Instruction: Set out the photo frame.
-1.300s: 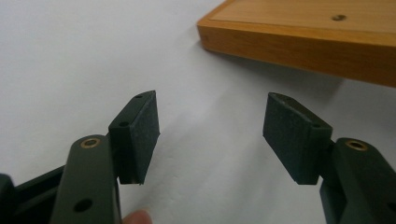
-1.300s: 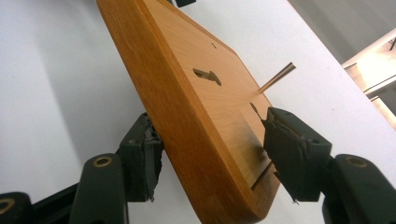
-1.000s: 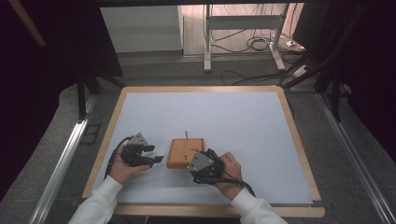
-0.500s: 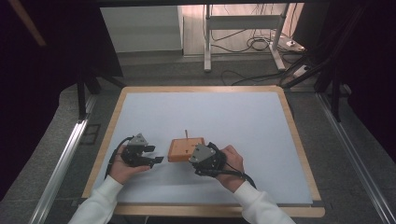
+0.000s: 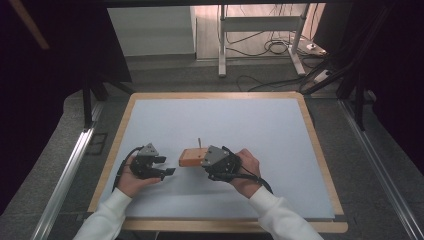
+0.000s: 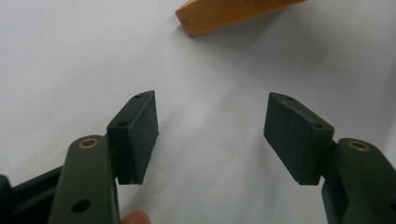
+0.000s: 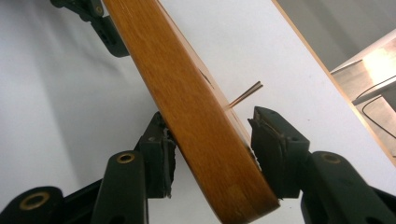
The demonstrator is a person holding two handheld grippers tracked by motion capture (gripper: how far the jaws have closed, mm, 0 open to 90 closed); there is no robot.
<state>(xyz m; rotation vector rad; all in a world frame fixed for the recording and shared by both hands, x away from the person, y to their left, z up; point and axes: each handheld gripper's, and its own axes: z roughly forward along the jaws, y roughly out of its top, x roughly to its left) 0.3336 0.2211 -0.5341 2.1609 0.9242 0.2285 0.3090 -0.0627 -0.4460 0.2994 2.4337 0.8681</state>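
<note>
A wooden block (image 5: 191, 158) with a thin rod (image 5: 199, 143) standing out of its top face lies near the front of the white table top (image 5: 240, 120). My right gripper (image 5: 202, 163) grips the block's right end. Its jaws have just been closing, and in the right gripper view both pads (image 7: 161, 158) press on the tilted block (image 7: 196, 116), one on each broad face, with the rod (image 7: 245, 94) beyond them. My left gripper (image 5: 166, 165) stands open a little left of the block, with nothing between its pads (image 6: 137, 135). The block's corner (image 6: 229, 14) lies ahead of it.
The table top has a wooden rim (image 5: 320, 150), close on the right in the right gripper view. Metal rails (image 5: 65, 170) run along both sides of the table. A stand (image 5: 260, 40) and cables sit on the floor behind.
My right gripper has closed on the block's right end and risen a little, and the block now tilts and sits slightly further left. The left gripper has kept still.
</note>
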